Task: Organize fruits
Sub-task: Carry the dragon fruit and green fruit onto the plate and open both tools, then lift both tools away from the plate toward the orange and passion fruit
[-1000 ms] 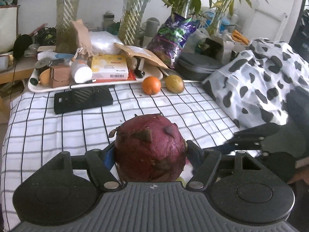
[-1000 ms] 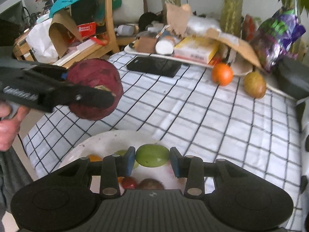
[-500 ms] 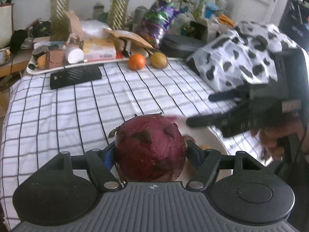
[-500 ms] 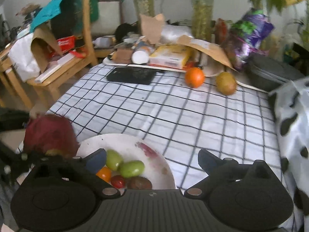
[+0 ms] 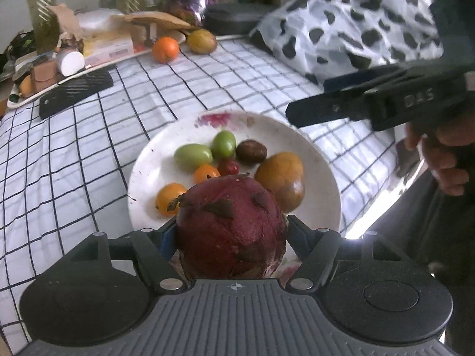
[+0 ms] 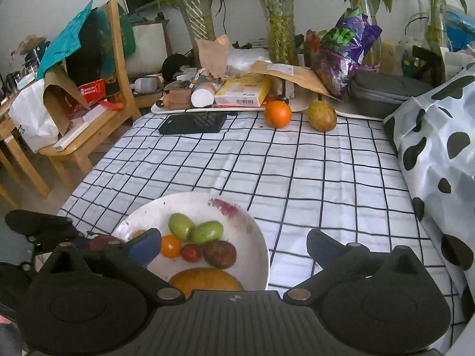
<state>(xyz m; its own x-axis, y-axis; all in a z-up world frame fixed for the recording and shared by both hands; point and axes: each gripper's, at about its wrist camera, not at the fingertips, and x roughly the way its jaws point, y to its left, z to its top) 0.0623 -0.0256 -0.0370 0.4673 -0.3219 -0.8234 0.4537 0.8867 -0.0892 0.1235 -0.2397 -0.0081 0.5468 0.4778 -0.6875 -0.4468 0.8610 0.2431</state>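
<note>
My left gripper (image 5: pixel 231 227) is shut on a dark red dragon fruit (image 5: pixel 225 204) and holds it just above the near rim of a white plate (image 5: pixel 267 127). The plate holds two green fruits (image 5: pixel 193 156), small orange and red ones, a brown one and a yellow-brown mango (image 5: pixel 280 178). My right gripper (image 6: pixel 231 238) stands wide open over the plate's (image 6: pixel 190 204) near side with nothing between its fingers. In the left wrist view the right gripper (image 5: pixel 307 99) hangs past the plate's right edge. An orange (image 6: pixel 278 114) and a yellow-green fruit (image 6: pixel 321 116) lie at the far end of the checked cloth.
A black flat device (image 6: pixel 193 123) lies left of the orange. Behind it a cluttered tray (image 6: pixel 225 108) carries boxes, a jar and vases. A cow-spotted bag (image 6: pixel 439 136) bulges at the right. A wooden chair (image 6: pixel 89 130) stands off the left edge.
The right gripper opened, left the green fruit on the plate and drew back. The left gripper carried the dragon fruit from over the cloth to above the plate.
</note>
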